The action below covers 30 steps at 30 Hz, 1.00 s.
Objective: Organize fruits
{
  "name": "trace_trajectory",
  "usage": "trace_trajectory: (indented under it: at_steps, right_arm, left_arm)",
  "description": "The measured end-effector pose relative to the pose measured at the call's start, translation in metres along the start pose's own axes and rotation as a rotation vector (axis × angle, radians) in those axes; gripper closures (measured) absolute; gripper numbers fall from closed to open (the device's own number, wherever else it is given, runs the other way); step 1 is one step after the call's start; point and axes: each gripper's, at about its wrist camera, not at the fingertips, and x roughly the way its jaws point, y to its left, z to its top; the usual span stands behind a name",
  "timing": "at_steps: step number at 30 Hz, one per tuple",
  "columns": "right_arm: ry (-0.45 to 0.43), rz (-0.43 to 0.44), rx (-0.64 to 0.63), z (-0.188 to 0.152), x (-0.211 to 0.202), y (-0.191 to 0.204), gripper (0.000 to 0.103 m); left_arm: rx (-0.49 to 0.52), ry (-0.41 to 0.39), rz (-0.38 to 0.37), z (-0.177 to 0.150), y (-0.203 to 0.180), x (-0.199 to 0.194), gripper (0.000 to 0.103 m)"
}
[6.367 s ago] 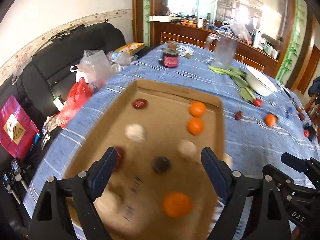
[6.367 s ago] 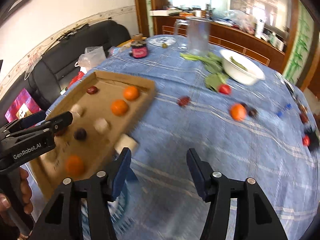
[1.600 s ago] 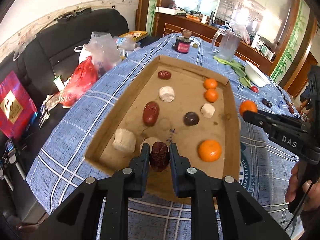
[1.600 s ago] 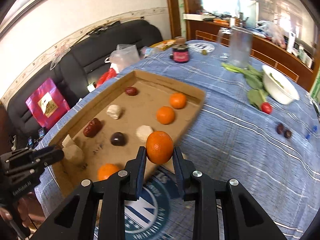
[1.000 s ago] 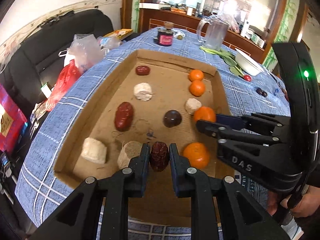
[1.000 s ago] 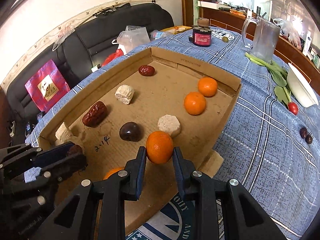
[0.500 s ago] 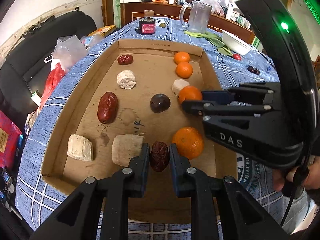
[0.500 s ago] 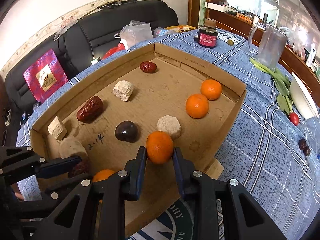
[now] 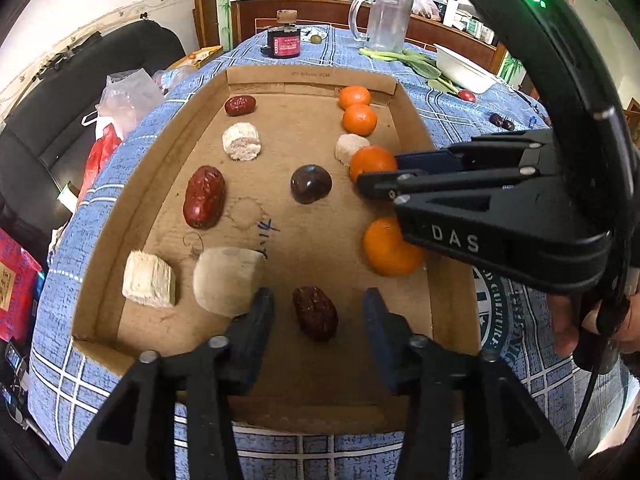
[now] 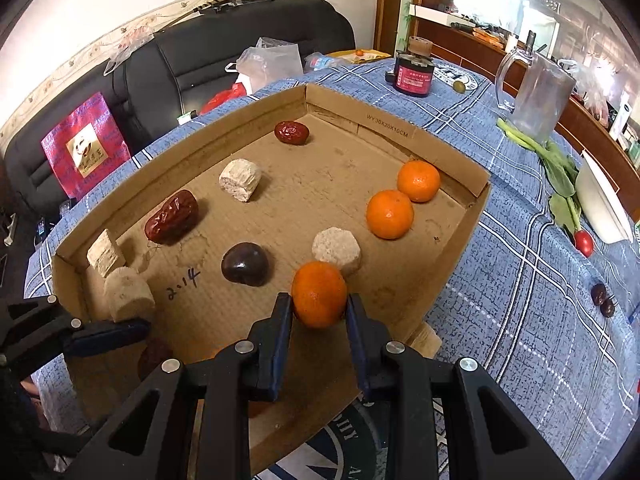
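**Date released at the near edge; orange held over the right-hand row**

Left wrist view. The left gripper (image 9: 319,308) has just been opening: its jaws now stand apart, with the wrinkled date (image 9: 315,318) lying on the floor of the cardboard box (image 9: 308,76) between them, touched by neither pad. The date's long axis runs roughly away from the camera, slightly slanted, so it lies almost in line with the fingers. It sits close to the near wall, just right of a pale round chunk (image 9: 228,280) that touches the left finger. The way out for this gripper is, in my judgement, straight up and back; a sideways pull risks nudging the chunk.

Right wrist view. The right gripper (image 10: 319,310) is clamped on an orange (image 10: 319,293), pads pressing its two sides. The orange hangs low over the box floor, just in front of a pale block (image 10: 336,250) and right of a dark round fruit (image 10: 245,264). Two more oranges (image 10: 390,214) lie farther on, toward the far right corner, forming a line the held one would extend. The free floor is directly below the held orange; whether it already touches the cardboard cannot be told. More loose fruit (image 10: 602,299) lies out on the blue tablecloth (image 10: 520,280), on the right hand's side.
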Motion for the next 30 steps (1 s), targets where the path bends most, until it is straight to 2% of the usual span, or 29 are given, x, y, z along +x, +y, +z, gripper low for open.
trace_trajectory:
  at_steps: [3,8,15,16,18,20,24,26,30]
  right_arm:
    - [0.002,-0.007,0.002,0.0,-0.002,0.001,0.073]
    - [-0.011,-0.029,0.006,0.001,-0.01,0.002,0.061]
    - [-0.059,-0.075,0.07,-0.003,-0.044,-0.002,0.061]
    - [-0.069,-0.091,0.088,-0.006,-0.052,-0.002,0.058]
    - [-0.083,-0.126,0.118,-0.012,-0.066,-0.004,0.044]
    - [-0.108,-0.179,0.156,-0.025,-0.084,-0.006,0.029]
    - [-0.122,-0.248,0.197,-0.049,-0.11,-0.008,0.018]
    - [-0.122,-0.267,0.216,-0.063,-0.122,-0.008,0.009]
    - [-0.119,-0.265,0.228,-0.091,-0.137,-0.003,0.005]
  left_arm:
    - [-0.002,-0.002,-0.002,-0.001,0.0,-0.001,0.056]
    - [-0.011,-0.008,-0.01,-0.002,0.005,-0.006,0.053]
    - [-0.047,-0.044,-0.008,-0.004,0.014,-0.022,0.04]
    - [-0.055,-0.057,-0.002,-0.004,0.016,-0.025,0.036]
    - [-0.07,-0.091,0.02,-0.002,0.019,-0.033,0.028]
    - [-0.074,-0.145,0.033,-0.003,0.019,-0.044,0.025]
    - [-0.085,-0.2,0.055,-0.006,0.012,-0.059,0.024]
    - [-0.105,-0.215,0.066,-0.009,0.007,-0.066,0.024]
    - [-0.161,-0.218,0.103,-0.02,-0.005,-0.076,0.024]
